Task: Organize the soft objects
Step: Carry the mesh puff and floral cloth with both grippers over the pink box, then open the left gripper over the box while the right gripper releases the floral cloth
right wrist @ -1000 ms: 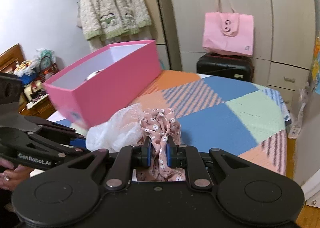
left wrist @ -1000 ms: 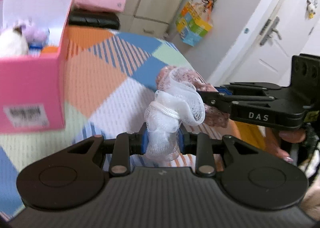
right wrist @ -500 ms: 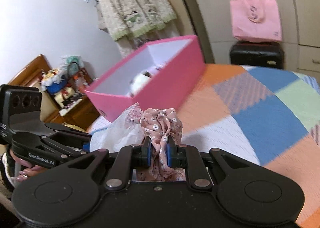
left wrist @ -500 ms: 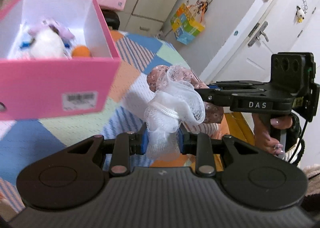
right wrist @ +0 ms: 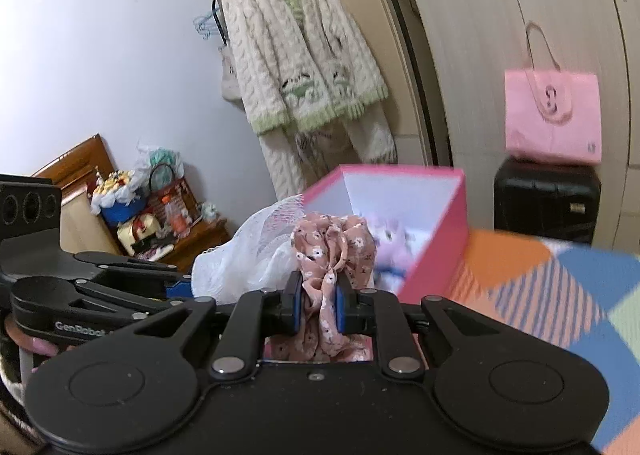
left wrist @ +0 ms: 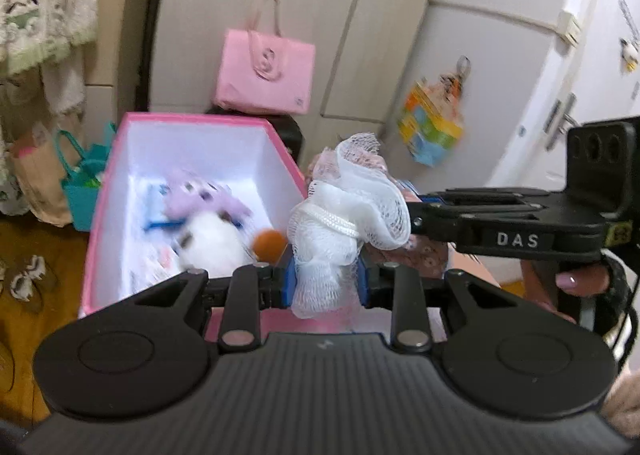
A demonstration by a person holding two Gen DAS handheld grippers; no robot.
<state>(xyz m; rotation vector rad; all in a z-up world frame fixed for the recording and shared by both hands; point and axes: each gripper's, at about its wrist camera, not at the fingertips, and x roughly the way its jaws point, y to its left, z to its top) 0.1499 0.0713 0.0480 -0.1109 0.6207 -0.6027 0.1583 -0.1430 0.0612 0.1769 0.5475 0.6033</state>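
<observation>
My left gripper (left wrist: 324, 287) is shut on a white mesh bath puff (left wrist: 348, 211), held just at the near right edge of the open pink box (left wrist: 104, 215). My right gripper (right wrist: 318, 307) is shut on a pink floral scrunchie (right wrist: 332, 243), close beside the puff, which also shows in the right wrist view (right wrist: 248, 263). The box (right wrist: 440, 239) holds a white and purple plush toy (left wrist: 212, 223) and an orange ball (left wrist: 270, 245). The right gripper body (left wrist: 520, 227) shows at right in the left wrist view.
The box sits on a patchwork bedspread (right wrist: 560, 287). A pink tote bag (left wrist: 264, 75) rests on a black suitcase (right wrist: 546, 199) by the wardrobe. A knit cardigan (right wrist: 300, 55) hangs at the left. A cluttered wooden dresser (right wrist: 160, 223) stands beyond the bed.
Both grippers have swung left and forward toward the pink box with their loads still held. The box interior now lies directly ahead of them.
</observation>
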